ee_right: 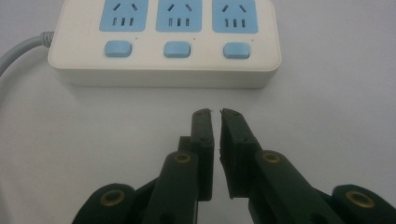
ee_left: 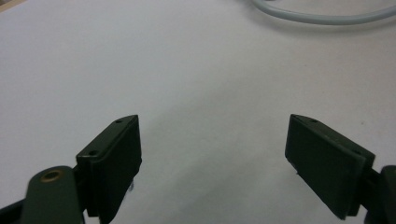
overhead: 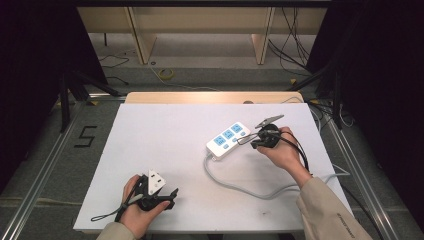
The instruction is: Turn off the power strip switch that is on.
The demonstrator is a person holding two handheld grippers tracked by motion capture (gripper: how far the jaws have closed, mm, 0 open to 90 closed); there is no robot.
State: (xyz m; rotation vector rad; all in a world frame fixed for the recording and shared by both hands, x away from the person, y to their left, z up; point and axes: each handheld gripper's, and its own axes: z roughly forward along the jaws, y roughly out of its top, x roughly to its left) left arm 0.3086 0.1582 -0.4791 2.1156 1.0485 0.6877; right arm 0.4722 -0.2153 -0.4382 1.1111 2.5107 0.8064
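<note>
A white power strip (overhead: 228, 141) with three blue sockets and three blue switches lies right of centre on a white table (overhead: 150, 150), its grey cord (overhead: 240, 185) looping toward the near edge. The right gripper (ee_right: 215, 112) points at the strip's switch side from just short of it, jaws nearly together with a thin gap and nothing between them, likely narrowed to press a switch. The left gripper (ee_left: 215, 140) rests idle near the front edge, well apart from the strip, jaws wide and empty.

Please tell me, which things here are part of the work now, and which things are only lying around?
Part of the work:
- power strip, with three blue sockets and switches
- its cord
- right tool, close to the strip, nothing between its jaws

Lying around:
- left tool, open, resting on the table
- tape roll on the floor
</note>
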